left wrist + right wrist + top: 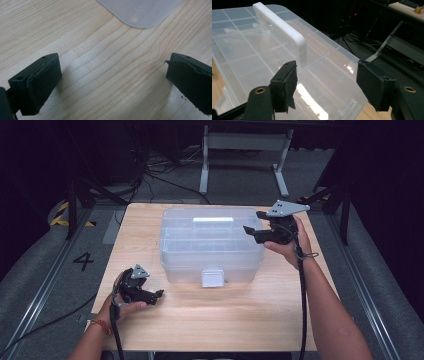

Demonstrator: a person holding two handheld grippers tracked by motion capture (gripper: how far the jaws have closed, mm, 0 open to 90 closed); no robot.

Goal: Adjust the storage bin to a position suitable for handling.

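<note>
Clear lidded box point(212, 245), white handle point(213, 219); compartments inside look empty.

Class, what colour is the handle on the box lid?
White handle, clearest in the right gripper view.

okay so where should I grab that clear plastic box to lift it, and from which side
Probably by the white handle on the clear box's lid, coming straight down from above. It stands raised as a slim bar with a gap beneath, so the right hand-held gripper, jaws open nearby, could close across it.

Open tongs point(325, 86) above clear box's point(249, 57) handle point(284, 32).
</note>
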